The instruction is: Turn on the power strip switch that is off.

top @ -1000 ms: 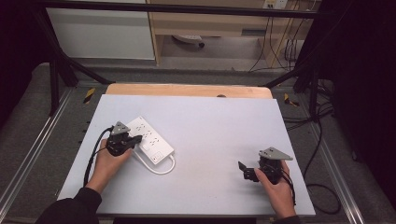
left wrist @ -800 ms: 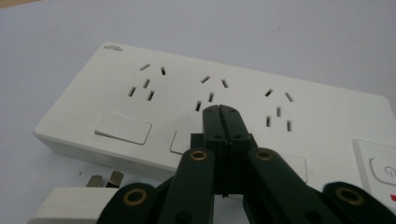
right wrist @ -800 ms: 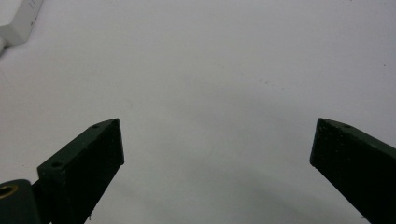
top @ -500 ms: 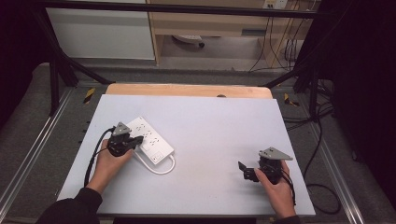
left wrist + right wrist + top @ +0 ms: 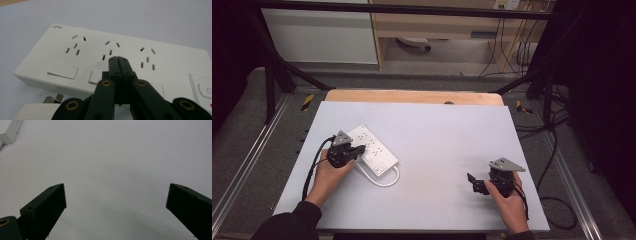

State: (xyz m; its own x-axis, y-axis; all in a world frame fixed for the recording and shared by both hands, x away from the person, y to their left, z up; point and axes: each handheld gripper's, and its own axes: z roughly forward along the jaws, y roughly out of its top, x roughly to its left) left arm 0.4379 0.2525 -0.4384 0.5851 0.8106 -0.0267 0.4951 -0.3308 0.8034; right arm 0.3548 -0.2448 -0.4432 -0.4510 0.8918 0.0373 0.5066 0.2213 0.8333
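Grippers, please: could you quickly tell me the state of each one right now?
Left gripper: closed, holding nothing, tips over the white power strip.
Right gripper: open, holding nothing, over the table.

Power strip [image 5: 82, 53]: white, dark slots, white cable [image 5: 387, 181]. Table [image 5: 447, 140]: pale grey, wood far edge. Grippers [image 5: 357, 149] [image 5: 473, 181]: black, grey plates.
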